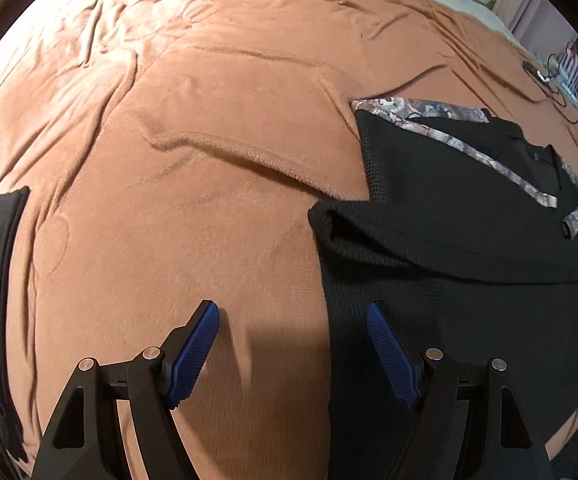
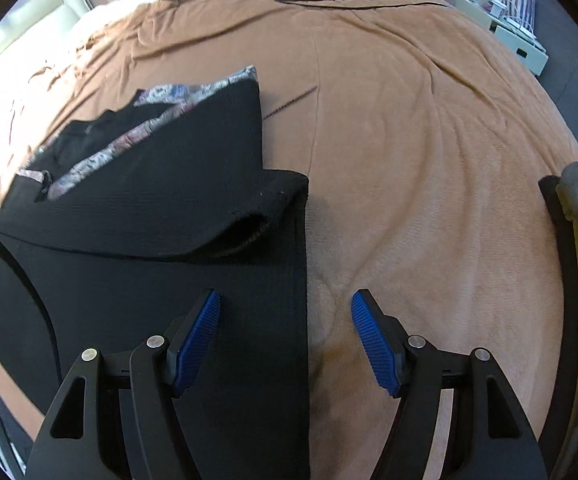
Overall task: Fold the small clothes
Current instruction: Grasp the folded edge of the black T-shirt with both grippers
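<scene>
Black knit top [image 1: 469, 280] lay on bed blanket [image 1: 209, 160], right of frame, sleeves folded in. Soft, limp, light. Left gripper [image 1: 293, 312] and right gripper [image 2: 285, 304] fingers apart, empty, straddling side edges; best pinched at hem corners.

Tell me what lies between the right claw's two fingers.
In the right wrist view, the right claw stands open over the black garment's side edge, with bare orange blanket beside it. Nothing else lies there.

Black tool [image 1: 293, 312], ribbed blue pads [image 1: 193, 354], silver screws.
</scene>
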Demonstrator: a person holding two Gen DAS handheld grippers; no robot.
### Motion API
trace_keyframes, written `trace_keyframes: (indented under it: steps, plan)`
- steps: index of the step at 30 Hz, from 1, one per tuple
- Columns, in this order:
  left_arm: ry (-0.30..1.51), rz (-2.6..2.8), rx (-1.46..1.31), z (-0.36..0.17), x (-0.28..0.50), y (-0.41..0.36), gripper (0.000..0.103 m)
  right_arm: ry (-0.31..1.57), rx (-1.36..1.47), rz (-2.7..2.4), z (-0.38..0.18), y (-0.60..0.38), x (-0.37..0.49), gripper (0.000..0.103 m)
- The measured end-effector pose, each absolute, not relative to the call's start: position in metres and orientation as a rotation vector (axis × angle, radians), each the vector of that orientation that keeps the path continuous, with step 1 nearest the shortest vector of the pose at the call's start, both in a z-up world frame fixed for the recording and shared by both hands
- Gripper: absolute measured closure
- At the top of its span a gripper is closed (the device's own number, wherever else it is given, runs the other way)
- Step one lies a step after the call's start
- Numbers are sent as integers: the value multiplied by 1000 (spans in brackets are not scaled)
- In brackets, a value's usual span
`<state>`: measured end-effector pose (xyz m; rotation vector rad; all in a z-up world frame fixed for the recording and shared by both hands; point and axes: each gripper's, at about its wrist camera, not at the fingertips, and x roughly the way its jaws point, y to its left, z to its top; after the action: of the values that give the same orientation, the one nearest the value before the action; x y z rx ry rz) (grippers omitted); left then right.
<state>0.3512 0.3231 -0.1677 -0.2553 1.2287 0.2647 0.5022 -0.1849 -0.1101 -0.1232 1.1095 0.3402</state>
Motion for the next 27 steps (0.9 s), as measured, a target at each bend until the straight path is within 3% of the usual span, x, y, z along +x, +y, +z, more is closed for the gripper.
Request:
trace_keyframes:
  steps: [10, 24, 27]
  plan:
    - [1194, 286, -241, -171, 384, 333, 27, 1033, -214, 328, -119, -150, 530, 36]
    - [1140, 258, -274, -164, 414, 336, 58, 1011, -154, 323, -122, -141, 577, 70]
    - [1138, 243, -290, -165, 417, 336, 60, 1014, -118, 315, -124, -144, 583, 75]
